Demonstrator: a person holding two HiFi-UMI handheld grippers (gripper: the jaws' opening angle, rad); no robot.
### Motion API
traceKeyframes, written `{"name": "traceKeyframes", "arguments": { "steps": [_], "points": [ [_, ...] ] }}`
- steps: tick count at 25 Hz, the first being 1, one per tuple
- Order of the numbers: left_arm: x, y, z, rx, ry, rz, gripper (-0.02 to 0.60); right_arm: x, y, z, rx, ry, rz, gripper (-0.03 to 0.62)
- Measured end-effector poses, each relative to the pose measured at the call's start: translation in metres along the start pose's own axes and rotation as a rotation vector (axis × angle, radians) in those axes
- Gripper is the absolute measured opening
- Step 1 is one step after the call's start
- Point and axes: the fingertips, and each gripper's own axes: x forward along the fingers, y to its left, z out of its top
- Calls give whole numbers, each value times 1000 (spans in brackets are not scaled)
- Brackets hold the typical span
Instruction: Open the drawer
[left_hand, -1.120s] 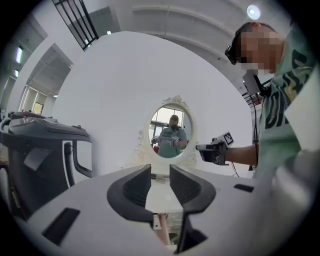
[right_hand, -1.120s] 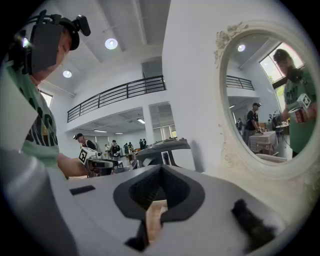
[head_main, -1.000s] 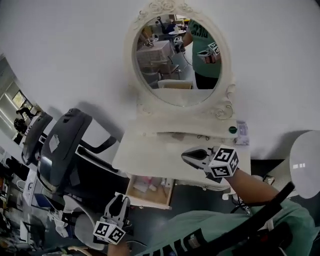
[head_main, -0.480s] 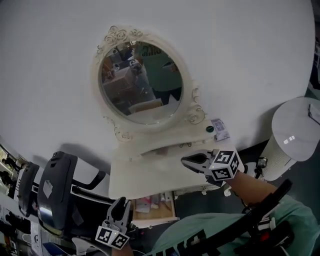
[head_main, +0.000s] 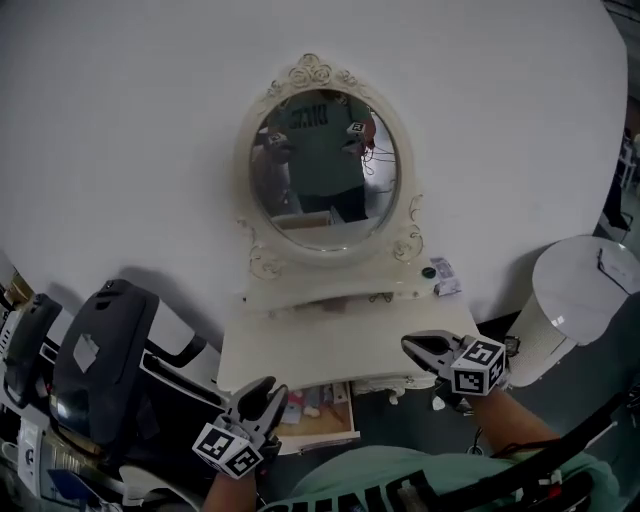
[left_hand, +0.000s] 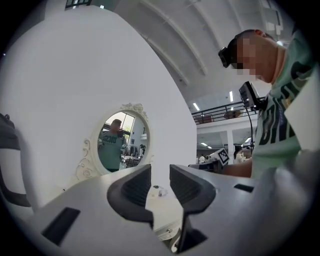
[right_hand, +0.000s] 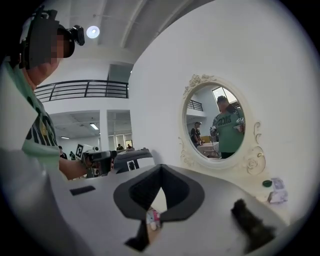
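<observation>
The white vanity table (head_main: 330, 345) has a drawer (head_main: 318, 412) under its left front that stands pulled out, with small pink and white items inside. My left gripper (head_main: 262, 392) hovers just left of the drawer's front, jaws open with nothing between them; the left gripper view (left_hand: 160, 172) looks level across the tabletop at the mirror. My right gripper (head_main: 420, 347) is over the table's right front corner. Its fingertips meet and hold nothing, and through the gap behind them the right gripper view (right_hand: 161, 166) shows the drawer's contents (right_hand: 152, 218).
An oval ornate mirror (head_main: 325, 170) stands on the table's back shelf, with a green lid (head_main: 429, 272) and a small packet (head_main: 447, 278) at its right. A black office chair (head_main: 100, 350) is close on the left. A white cylindrical bin (head_main: 570, 295) stands at the right.
The view has swung, so the vanity now sits centred. My left gripper has risen toward the drawer front. My right gripper has slid right, off the tabletop's middle. The drawer stays pulled out.
</observation>
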Motion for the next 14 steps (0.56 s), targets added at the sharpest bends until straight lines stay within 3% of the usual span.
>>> {"name": "traceKeyframes", "arguments": {
  "steps": [14],
  "points": [
    [23,-27,3,-43,-39,7,121,-27,-22,18,-42,0,7,11]
  ]
}}
